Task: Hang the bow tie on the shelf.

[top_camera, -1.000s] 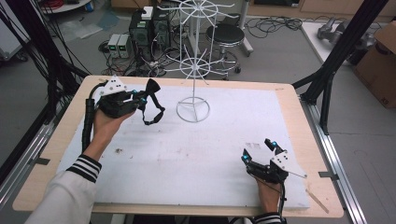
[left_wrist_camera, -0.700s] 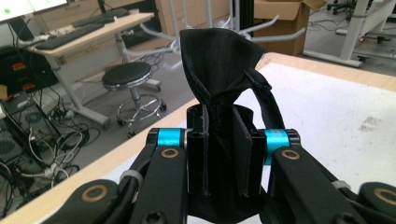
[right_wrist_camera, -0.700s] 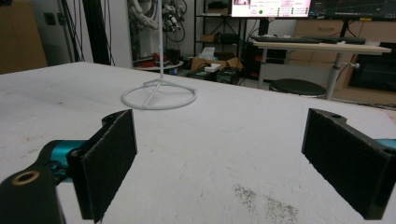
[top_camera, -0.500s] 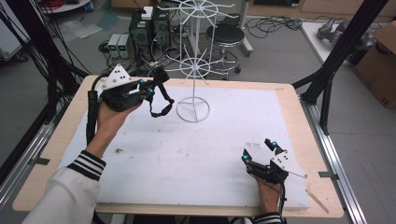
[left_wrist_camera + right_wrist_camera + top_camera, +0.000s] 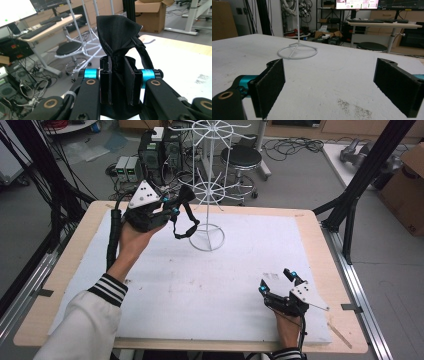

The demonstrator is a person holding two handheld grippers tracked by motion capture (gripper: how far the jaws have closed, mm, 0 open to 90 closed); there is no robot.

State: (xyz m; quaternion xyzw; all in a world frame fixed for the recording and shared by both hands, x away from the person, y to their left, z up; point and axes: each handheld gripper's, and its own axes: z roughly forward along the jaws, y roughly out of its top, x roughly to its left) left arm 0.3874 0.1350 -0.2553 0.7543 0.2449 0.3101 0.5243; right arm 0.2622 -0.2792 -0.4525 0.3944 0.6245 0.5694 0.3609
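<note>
One black fabric piece (image 5: 117, 35) with a strap sits pinched in our left gripper (image 5: 170, 210), raised at far left beside the white wire rack (image 5: 209, 195); our right gripper (image 5: 280, 282), jaws wide apart, rests near right on the table (image 5: 200, 285).

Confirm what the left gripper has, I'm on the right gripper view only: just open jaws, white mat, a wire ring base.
Observer: The left gripper is shut on a black fabric item with straps; its pads pinch the bunched cloth.
Operator: Is it lying on the table?
Observer: No. In the high view the black fabric item hangs off the mat, a strap loop dangling beside the white wire rack.
Operator: That ring base, what's above it?
Observer: A pole with spoked tiers of wire arms; I see nothing hanging on them.
Operator: Right gripper touching anything?
Observer: No. The right gripper sits low over the white mat near the front right corner, jaws open, nothing between them.
</note>
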